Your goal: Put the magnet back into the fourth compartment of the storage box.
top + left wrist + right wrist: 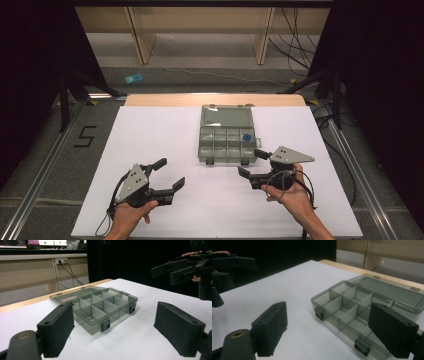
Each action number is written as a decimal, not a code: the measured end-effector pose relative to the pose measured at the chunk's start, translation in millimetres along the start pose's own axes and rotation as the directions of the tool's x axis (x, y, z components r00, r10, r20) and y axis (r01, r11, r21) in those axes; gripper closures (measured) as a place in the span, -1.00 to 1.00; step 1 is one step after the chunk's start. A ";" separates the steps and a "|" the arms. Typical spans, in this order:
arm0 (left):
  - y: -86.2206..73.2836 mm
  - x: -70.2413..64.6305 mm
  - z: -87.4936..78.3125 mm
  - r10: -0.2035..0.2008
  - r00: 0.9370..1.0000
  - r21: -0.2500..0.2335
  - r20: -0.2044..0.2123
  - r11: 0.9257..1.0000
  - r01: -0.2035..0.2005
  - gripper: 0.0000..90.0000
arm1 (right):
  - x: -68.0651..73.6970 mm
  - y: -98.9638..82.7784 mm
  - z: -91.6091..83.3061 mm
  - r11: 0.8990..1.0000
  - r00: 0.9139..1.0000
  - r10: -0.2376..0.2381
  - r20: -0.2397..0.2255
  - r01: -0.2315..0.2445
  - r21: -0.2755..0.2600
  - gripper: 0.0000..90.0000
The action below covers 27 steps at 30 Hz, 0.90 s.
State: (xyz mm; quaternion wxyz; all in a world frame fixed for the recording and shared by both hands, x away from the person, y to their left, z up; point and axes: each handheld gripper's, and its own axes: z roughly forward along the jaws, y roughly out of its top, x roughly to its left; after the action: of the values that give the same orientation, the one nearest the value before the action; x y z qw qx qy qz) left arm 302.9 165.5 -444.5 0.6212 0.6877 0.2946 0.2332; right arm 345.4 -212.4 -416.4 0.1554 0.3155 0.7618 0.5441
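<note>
Both grippers are wide open with nothing between the jaws. The left gripper (170,175) sits near the front-left of the tabletop, jaws aimed right and a bit away from the person. The right gripper (252,163) is toward the front-right, jaws aimed left, just off the box's front-right corner but not touching it. Each one is held in a hand (292,192) coming in from the front edge.

The box (227,134) is a smoky clear plastic organiser, sitting in the middle of the tabletop toward the back edge. Its lid (226,117) is flipped open and lies flat toward the back, so the whole thing runs front to back, latches (105,326) facing the person. There's something small and blue (246,137) in the back-right compartment; can't tell what it is.

The tabletop (150,135) is plain white, with a wood strip along the back edge. Beyond it there's grey floor, a "5" (85,136) marked on the floor to the left, wooden furniture legs, loose cables (295,50) and dark curtains on both sides.
</note>
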 end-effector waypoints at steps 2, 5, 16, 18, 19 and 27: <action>0.0 0.0 0.1 0.000 1.000 0.000 0.000 1.000 0.000 -0.65 | 0.1 -1.3 -0.8 1.000 1.000 0.000 -0.001 0.000 -0.007 -0.62; 0.0 -0.1 0.0 0.000 1.000 0.001 0.000 1.000 0.000 -0.65 | 0.1 -2.4 -4.3 1.000 1.000 -0.005 0.005 0.005 0.019 -0.62; -0.4 -0.4 0.5 0.007 1.000 0.006 0.004 1.000 -0.007 -0.65 | 3.6 -10.9 -5.4 1.000 1.000 -0.010 0.002 0.010 0.001 -0.62; -0.7 -0.8 0.7 0.004 1.000 0.008 0.004 1.000 -0.004 -0.65 | 4.7 -11.4 -7.4 1.000 1.000 -0.012 0.007 0.012 0.019 -0.62; -0.8 -0.8 1.0 0.005 1.000 0.006 0.006 1.000 -0.005 -0.65 | 5.2 -11.5 -8.1 1.000 1.000 -0.007 0.005 0.007 0.022 -0.62; -1.5 -2.0 1.4 0.002 1.000 0.014 0.009 1.000 -0.002 -0.65 | 7.1 -17.5 -10.2 1.000 1.000 -0.005 0.004 0.005 0.008 -0.62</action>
State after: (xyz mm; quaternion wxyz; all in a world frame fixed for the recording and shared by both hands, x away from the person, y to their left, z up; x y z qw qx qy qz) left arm 302.3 163.1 -446.1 0.6174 0.6933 0.2929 0.2287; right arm 328.7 -219.0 -428.2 0.1571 0.3156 0.7643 0.5400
